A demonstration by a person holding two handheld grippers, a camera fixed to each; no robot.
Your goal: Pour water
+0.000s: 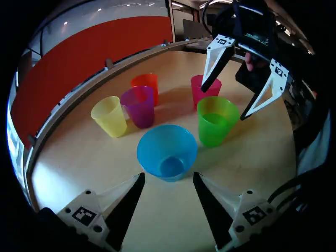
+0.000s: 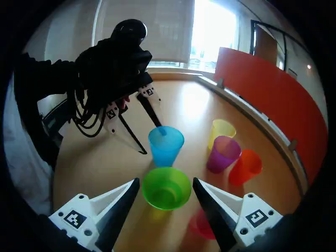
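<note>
Both tongs are hanging spread and gripping nothing: the left tongs (image 1: pixel 168 174) are flanking the blue cup (image 1: pixel 167 151) and the right tongs (image 2: pixel 166 180) are flanking the green cup (image 2: pixel 166 187). Both cups are standing upright on the desk (image 1: pixel 260 159), and I cannot tell whether either is holding water. Both are looking light and thin, so a lopsided or hard squeeze is risking a tip, a buckle and a spill, and the pink cup (image 1: pixel 214 94) crowding the green one is risking a knock.
</note>
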